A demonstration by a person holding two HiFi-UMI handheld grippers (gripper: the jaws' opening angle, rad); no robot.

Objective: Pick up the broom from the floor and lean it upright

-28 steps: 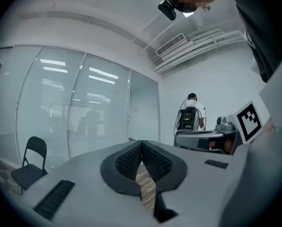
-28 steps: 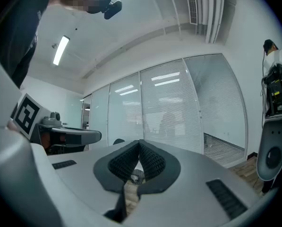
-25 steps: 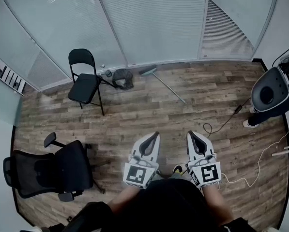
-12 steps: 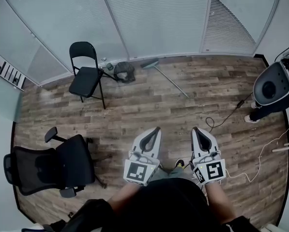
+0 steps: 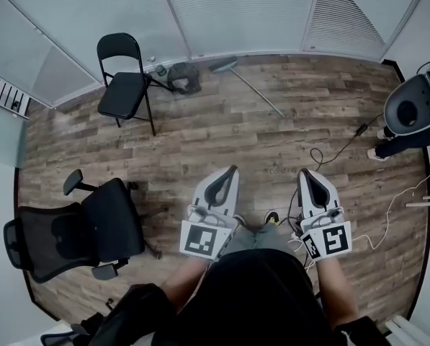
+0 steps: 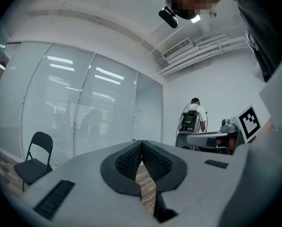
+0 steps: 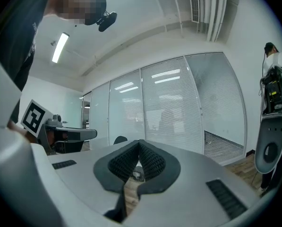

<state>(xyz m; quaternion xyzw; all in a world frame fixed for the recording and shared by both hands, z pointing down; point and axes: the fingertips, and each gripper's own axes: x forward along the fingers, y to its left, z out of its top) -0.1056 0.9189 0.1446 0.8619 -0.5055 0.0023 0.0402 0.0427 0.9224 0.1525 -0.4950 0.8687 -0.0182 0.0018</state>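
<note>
Both our grippers are clenched with nothing in them: the left gripper [image 5: 233,169] and the right gripper [image 5: 303,171] each have their pads pressed together at the tip, and both point level out across the room. The broom [image 5: 252,90] lies flat on the floor [image 5: 200,135] to the right of the folding chair [image 5: 124,85], well apart from either gripper. Its head is the end nearer the chair, just beyond what looks like a dark bin [image 5: 184,76] that sits between chair and head. It lies close to the foot of the wall [image 5: 236,13] that runs behind the chair. From there the handle slants away from the chair, rightward and toward us. The long axis therefore lies on a diagonal across our line of reach, and the bare handle tip is the part nearest us. We judge the right gripper the nearer one to that tip, though not by much; the left lines up more with the head end, farther off. The handle is thin and lies flat on the boards, so we reckon whichever gripper goes in must open, drop low and come across the handle rather than along it. The stretch of wall right of the chair looks the handy place to lean it.
</note>
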